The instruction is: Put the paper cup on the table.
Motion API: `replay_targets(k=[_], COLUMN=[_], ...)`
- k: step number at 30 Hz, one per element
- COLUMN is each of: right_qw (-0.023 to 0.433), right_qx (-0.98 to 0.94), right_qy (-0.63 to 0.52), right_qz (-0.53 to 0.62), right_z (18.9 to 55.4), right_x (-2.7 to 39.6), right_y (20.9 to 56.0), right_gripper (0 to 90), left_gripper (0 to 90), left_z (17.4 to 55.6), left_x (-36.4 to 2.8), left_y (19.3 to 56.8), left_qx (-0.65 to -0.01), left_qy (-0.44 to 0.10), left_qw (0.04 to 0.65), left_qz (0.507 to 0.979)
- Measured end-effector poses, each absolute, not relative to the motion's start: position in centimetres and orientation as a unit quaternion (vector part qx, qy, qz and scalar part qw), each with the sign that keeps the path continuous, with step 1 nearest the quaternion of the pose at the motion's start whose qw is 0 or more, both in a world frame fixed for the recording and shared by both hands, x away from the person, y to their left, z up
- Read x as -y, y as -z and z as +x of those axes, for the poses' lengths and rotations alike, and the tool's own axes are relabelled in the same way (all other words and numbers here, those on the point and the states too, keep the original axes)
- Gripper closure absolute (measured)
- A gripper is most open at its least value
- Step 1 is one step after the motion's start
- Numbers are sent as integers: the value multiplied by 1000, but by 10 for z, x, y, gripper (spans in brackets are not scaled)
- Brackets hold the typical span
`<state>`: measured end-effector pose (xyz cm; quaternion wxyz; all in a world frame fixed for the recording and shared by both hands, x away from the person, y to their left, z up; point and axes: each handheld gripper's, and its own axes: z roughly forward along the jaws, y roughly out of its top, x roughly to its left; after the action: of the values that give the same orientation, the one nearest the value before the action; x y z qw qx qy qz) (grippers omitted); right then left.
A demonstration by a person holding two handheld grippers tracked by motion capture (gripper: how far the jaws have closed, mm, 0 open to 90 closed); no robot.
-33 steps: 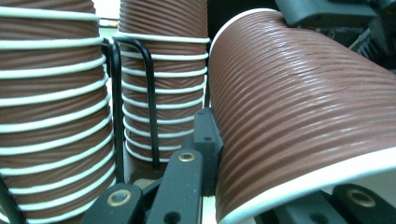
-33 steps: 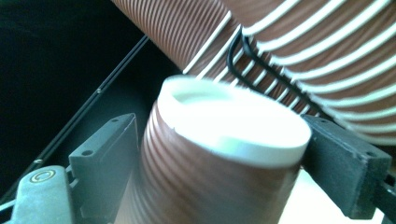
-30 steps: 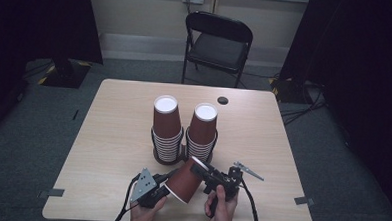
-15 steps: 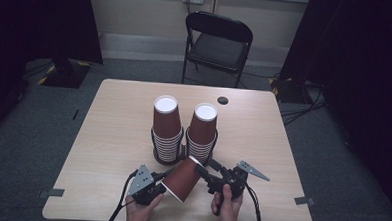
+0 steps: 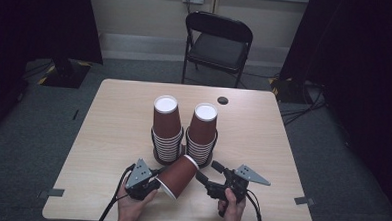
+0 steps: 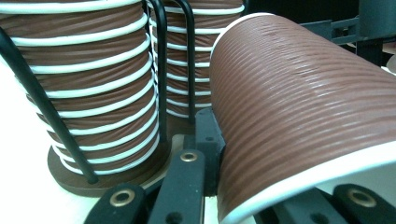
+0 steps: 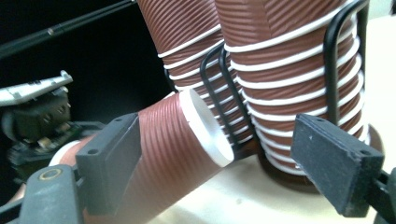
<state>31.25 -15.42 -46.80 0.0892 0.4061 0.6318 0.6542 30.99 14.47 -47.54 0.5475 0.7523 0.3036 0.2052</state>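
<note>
Two stacks of cups (image 5: 185,132) at 12 o'clock of the grippers, bases hidden behind wire holders. One loose cup (image 5: 177,176) tilted at table's 6 o'clock, clenched by left gripper (image 5: 153,182), its rim cut off in left gripper view. Right gripper (image 5: 207,175) released, jaws spread beside cup's base

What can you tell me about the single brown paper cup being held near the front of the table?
The cup is a ribbed, reddish-brown paper cup with a white rolled rim and a white base. It lies tilted on its side above the table, open mouth toward the person's left, base pointing up toward the two cup stacks in their wire racks. The left hand-held gripper is shut on its rim end. The right hand-held gripper stands open by its base end, one pad beside the cup wall.
</note>
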Motion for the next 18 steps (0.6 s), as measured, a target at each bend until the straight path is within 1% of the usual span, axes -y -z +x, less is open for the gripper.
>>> replay_targets(k=[2,8,14,16,18], right_qw=[112,171,203,214,212], right_qx=[-640,-666,-709,-723,-739], right_qy=[-649,-626,-587,-573,-562], right_qz=[396,367,334,322,307], right_z=[311,307,306,305,304], right_x=[154,151,152,153,152], right_y=[469,474,477,477,477], right_gripper=[127,129,141,159,197], left_gripper=[856,860,860,860,860], left_z=[311,316,321,322,323], left_x=[-145,-149,-151,-152,-151], left_y=[475,471,464,462,461], left_qx=[-310,-328,-326,-327,-324], left_qy=[-200,-184,-169,-162,-153], left_qw=[545,531,522,523,523], left_qz=[753,760,770,770,774])
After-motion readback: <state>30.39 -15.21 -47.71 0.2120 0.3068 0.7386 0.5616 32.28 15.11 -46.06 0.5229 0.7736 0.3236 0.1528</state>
